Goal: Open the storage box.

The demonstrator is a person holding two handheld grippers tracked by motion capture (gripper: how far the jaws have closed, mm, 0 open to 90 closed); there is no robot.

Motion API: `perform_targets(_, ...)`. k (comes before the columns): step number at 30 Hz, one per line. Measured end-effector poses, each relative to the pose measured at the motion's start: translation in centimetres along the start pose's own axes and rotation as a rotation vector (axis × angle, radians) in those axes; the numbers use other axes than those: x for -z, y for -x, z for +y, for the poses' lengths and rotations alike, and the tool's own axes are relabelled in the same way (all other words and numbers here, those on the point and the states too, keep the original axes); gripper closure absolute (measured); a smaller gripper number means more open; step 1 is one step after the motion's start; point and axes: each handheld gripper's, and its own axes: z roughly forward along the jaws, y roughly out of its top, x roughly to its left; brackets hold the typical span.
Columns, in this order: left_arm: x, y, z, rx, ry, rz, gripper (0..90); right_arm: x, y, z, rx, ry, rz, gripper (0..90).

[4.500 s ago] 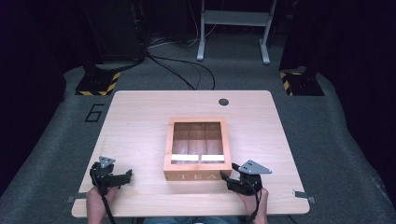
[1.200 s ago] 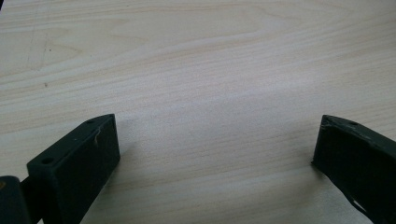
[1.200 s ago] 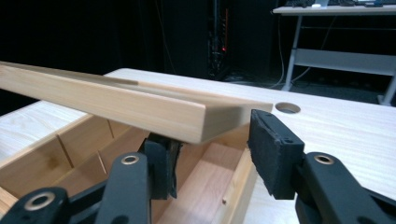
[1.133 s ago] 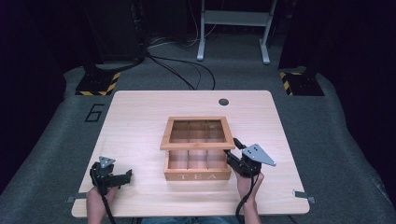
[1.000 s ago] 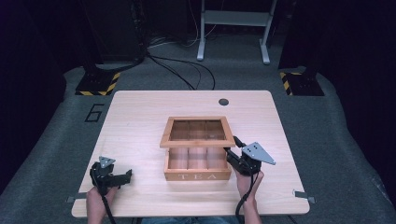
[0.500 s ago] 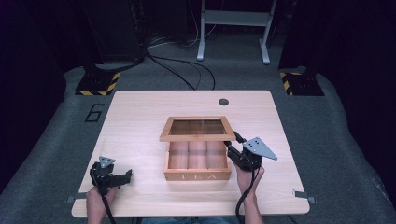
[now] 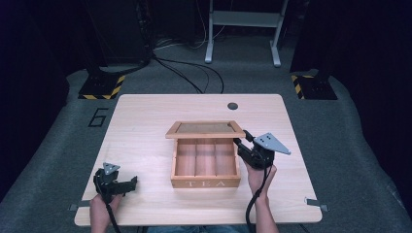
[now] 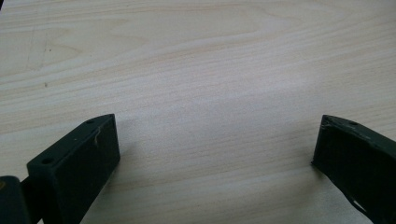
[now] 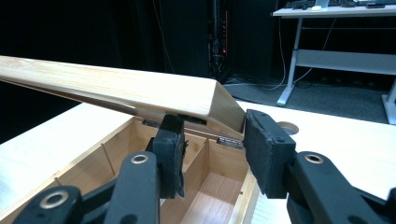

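Observation:
A wooden tea box (image 7: 206,183) marked "TEA" stands mid-table, with three empty compartments showing. Its glass-paned lid (image 7: 205,129) is hinged at the far side and held partly raised. My right gripper (image 7: 241,141) is at the lid's right end. In the right gripper view the lid (image 9: 116,88) slants overhead; my right gripper (image 9: 212,135) has one jaw under and inside the lid's side rail and the other against its outer face, shut on it. My left gripper (image 7: 130,183) rests near the table's front left corner, open over bare wood (image 8: 217,135).
The light wooden table (image 7: 145,126) has a round cable hole (image 7: 232,106) near its far edge. On the floor behind are striped-base stands (image 7: 101,87), cables and a white desk frame (image 7: 243,19).
My right gripper has moved from the box's front right corner up and back, and the lid has swung from flat to partly raised. The left gripper has stayed put.

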Motion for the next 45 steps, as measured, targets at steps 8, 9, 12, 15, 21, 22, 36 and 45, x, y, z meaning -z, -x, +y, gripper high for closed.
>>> perform_targets(8, 0.0, 0.0, 0.0, 0.0, 0.0, 0.0, 0.4, -0.4, 0.3, 1.2, -0.009, -0.022, 0.008, 58.4)
perform_targets(9, 0.0, 0.0, 0.0, 0.0, 0.0, 0.0, 0.4, -0.5, 0.4, 1.3, -0.007, -0.025, 0.011, 58.4)
perform_targets(12, 0.0, 0.0, 0.0, -0.001, -0.006, -0.004, 0.4, -0.7, 0.6, 1.8, -0.005, -0.036, 0.011, 58.4)
perform_targets(15, 0.0, 0.0, 0.0, 0.0, -0.005, -0.003, 0.4, -0.9, 0.7, 2.2, -0.018, -0.045, 0.013, 58.4)
perform_targets(21, 0.0, -0.1, 0.0, -0.008, -0.006, 0.0, 0.4, -1.5, 1.2, 3.3, -0.039, -0.059, 0.029, 58.4)
perform_targets(22, 0.0, -0.1, 0.0, -0.008, -0.006, 0.0, 0.4, -1.6, 1.3, 3.5, -0.041, -0.06, 0.03, 58.4)
perform_targets(36, 0.0, -0.1, 0.0, -0.008, -0.006, 0.0, 0.4, -2.6, 1.9, 4.8, -0.047, -0.069, 0.039, 58.7)
perform_targets(45, 0.0, -0.1, 0.0, -0.008, -0.006, 0.0, 0.4, -2.6, 1.9, 4.7, -0.049, -0.067, 0.039, 58.7)
